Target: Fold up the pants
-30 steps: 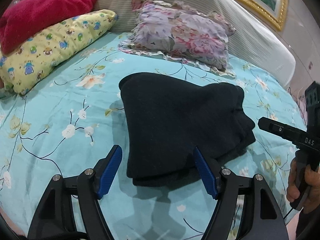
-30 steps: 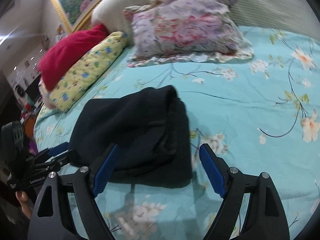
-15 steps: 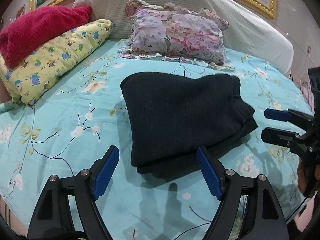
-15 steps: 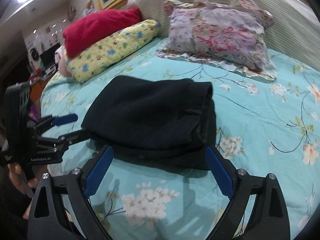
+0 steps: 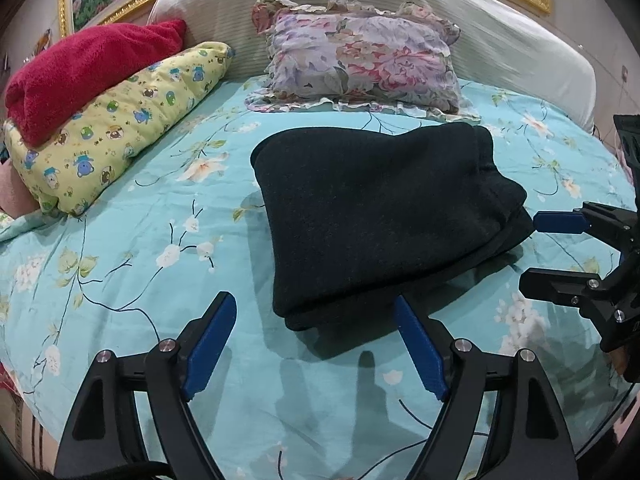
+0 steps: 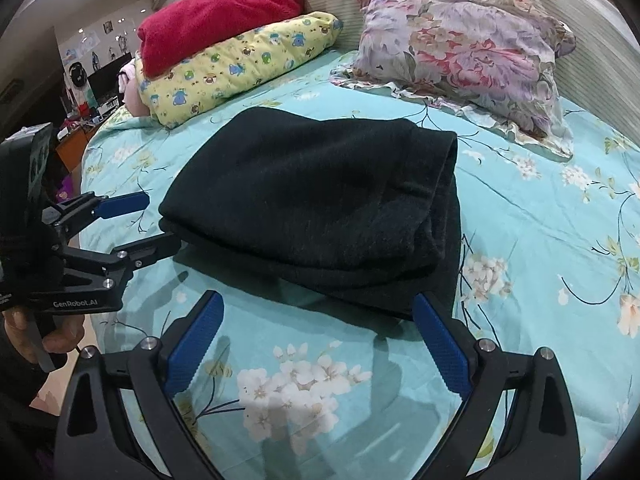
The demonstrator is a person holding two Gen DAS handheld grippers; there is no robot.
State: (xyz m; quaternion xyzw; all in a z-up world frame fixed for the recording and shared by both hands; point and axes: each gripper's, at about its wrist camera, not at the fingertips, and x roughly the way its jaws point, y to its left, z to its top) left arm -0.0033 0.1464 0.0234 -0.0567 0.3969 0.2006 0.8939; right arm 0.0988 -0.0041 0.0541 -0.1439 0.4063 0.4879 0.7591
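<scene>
Black pants [image 5: 380,216] folded into a thick bundle on a teal floral bedsheet [image 5: 132,264], both grippers released and clear of the cloth.

Left to right in the left wrist view: a red blanket [image 5: 88,68] lies on top of a yellow cartoon-print pillow [image 5: 120,128] at the bed's left side; a floral ruffled pillow [image 5: 360,64] leans on the ribbed white headboard [image 5: 500,36] just behind the pants, which sit mid-bed in stacked layers. The left gripper [image 5: 316,340] hovers near the bundle's near edge, its blue-padded fingers spread wide with nothing between them. The right gripper [image 5: 532,254] comes in from the right beside the bundle's stepped edge, jaws parted and empty. In the right wrist view the right gripper [image 6: 316,340] hangs open over the sheet in front of the pants [image 6: 320,200], with the left gripper [image 6: 156,220] open at the bundle's left corner.
</scene>
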